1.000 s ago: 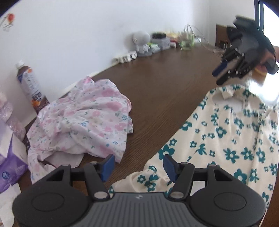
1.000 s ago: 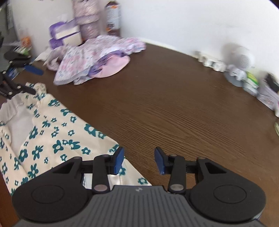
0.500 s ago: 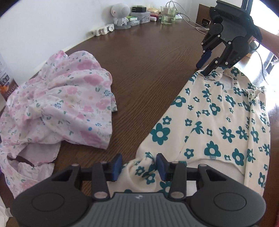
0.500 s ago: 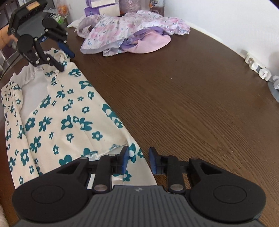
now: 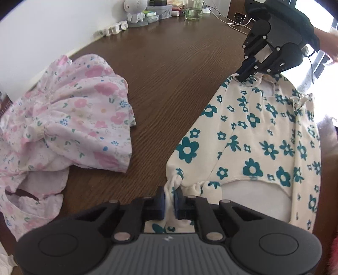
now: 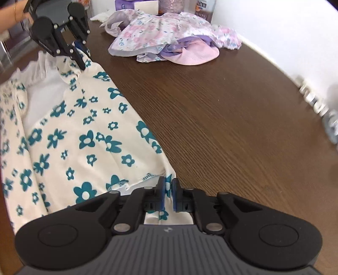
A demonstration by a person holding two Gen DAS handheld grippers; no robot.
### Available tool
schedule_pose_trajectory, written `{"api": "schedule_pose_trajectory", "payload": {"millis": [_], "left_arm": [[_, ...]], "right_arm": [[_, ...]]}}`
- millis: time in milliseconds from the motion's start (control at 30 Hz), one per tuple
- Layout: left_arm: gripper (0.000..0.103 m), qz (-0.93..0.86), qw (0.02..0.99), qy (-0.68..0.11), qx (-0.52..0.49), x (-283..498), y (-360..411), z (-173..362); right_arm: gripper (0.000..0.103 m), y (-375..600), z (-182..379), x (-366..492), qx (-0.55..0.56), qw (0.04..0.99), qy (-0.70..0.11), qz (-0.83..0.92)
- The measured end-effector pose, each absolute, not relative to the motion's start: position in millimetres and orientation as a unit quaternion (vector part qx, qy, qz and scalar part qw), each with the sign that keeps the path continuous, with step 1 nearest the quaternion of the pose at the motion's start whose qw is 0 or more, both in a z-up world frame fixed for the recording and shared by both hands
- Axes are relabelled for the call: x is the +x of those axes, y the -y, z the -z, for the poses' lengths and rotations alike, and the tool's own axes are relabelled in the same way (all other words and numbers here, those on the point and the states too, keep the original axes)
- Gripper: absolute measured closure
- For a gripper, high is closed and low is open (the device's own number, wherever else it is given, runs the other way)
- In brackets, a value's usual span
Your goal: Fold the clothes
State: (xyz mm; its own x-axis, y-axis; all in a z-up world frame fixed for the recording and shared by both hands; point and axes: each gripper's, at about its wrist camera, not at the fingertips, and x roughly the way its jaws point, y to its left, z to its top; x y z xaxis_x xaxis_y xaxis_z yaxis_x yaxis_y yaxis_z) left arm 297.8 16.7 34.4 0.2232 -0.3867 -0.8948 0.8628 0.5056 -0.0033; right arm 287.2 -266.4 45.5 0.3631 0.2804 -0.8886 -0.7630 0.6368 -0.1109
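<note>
A cream garment with teal flowers (image 5: 253, 137) lies stretched along the near side of the brown table (image 5: 169, 74). My left gripper (image 5: 169, 198) is shut on a bunched edge of it at one end. At the far end, in the left wrist view, the right gripper (image 5: 245, 73) pinches the cloth by the neck opening. In the right wrist view, the right gripper (image 6: 168, 194) is shut on a corner of the garment (image 6: 74, 131). The left gripper (image 6: 84, 58) clamps the opposite end near a white ruffled edge.
A heap of pink floral clothes (image 5: 69, 127) (image 6: 164, 38) sits on the table beside the garment. A glass (image 5: 193, 10), a small figurine (image 5: 135, 10) and a power strip (image 5: 112, 30) line the back wall. Tissue packs (image 6: 137, 4) stand behind the heap.
Both grippers came down onto the garment's ends and went from open to shut on the cloth. The fabric is now bunched between each pair of fingers.
</note>
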Motion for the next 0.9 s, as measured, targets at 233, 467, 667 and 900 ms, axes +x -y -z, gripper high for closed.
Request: {"api": "schedule_pose_trajectory", "payload": {"millis": [233,467,667,900], "left_arm": [[0.095,0.374,0.791,-0.366,0.316,254,-10,-43],[0.095,0.312,0.827,-0.242,0.400,192,-2,-42],[0.096,0.280,0.820,-0.156,0.474,138,2,-32],[0.096,0.270,0.804,-0.103,0.519,87,8,-26]], "right_arm": [[0.099,254,-57,249,-0.330,0.817,-0.381,-0.282],[0.100,239,-49,198,-0.438,0.821,-0.280,-0.235],[0.100,235,-43,152,-0.471,0.826,-0.221,-0.215],[0.100,235,-33,103,-0.501,0.818,-0.188,-0.211]]}}
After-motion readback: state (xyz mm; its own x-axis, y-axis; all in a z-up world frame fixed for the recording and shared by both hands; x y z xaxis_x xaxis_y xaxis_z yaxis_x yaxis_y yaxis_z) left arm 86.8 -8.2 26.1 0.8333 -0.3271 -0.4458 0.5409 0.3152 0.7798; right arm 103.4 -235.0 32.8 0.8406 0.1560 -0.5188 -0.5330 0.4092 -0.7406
